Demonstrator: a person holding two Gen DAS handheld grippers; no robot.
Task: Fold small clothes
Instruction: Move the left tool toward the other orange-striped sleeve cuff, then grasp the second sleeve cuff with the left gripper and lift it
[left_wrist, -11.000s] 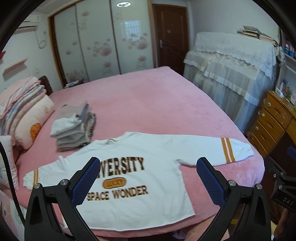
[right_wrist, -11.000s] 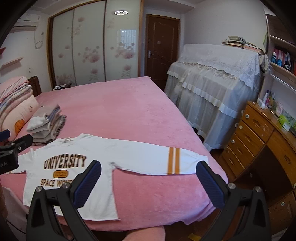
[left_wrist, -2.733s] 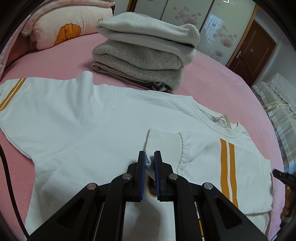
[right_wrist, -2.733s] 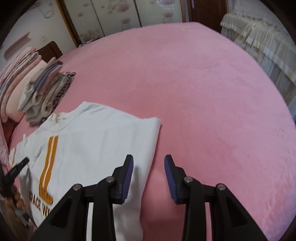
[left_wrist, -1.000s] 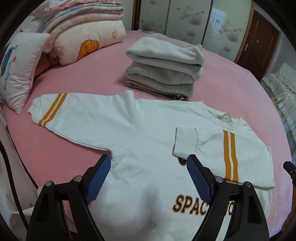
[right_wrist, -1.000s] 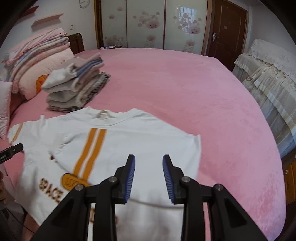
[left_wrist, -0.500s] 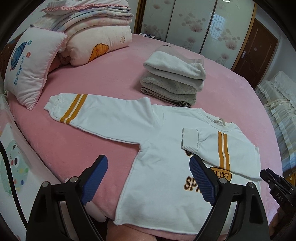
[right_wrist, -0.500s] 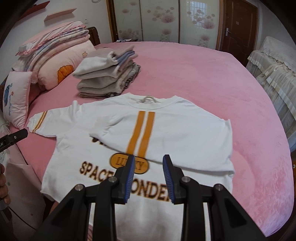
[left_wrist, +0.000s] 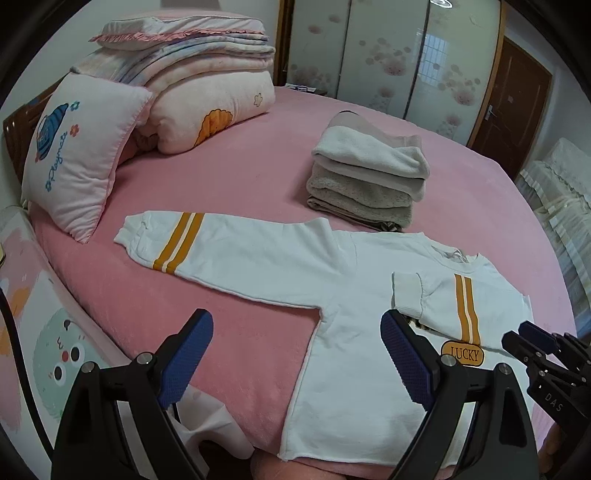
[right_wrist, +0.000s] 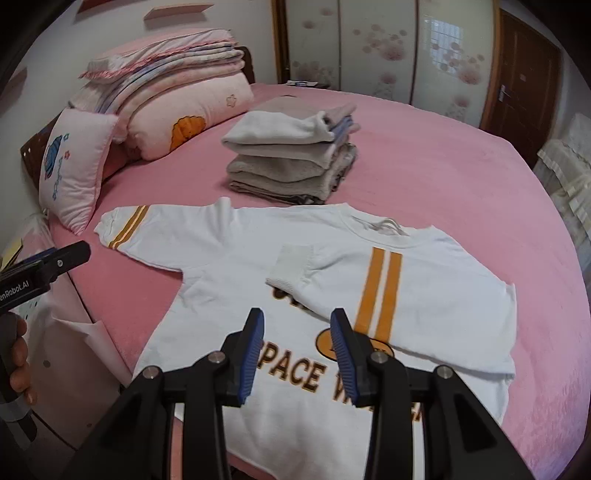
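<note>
A white sweatshirt (right_wrist: 236, 280) lies flat on the pink bed (right_wrist: 443, 177), chest print facing up. One sleeve is folded across the chest, its ribbed cuff (right_wrist: 291, 266) resting near the middle of the front and its two orange stripes running down toward the "LUCKY" patch. The other sleeve (left_wrist: 229, 254) stretches straight out toward 10 o'clock in the left wrist view, its striped cuff end near a pink cushion (left_wrist: 77, 155).

Beyond the collar, at about 12 o'clock in the right wrist view, sits a stack of folded clothes (right_wrist: 291, 162), just beside the sweatshirt's shoulder edge. At 10 o'clock from it, folded quilts (right_wrist: 177, 92) are piled at the head of the bed.

The left claw (left_wrist: 295, 354) stands wide apart with nothing between its blue pads, hanging above the bed edge and the sweatshirt's near side seam. The right claw (right_wrist: 297, 350) is only partly spread and its jaws are opening; it grips nothing, and hovers above the printed lettering on the lower front. In the left wrist view the right claw's tip shows at 4 o'clock, over the hem corner. A hand (right_wrist: 16, 354) holding the left claw's handle shows at 8 o'clock in the right wrist view.
</note>
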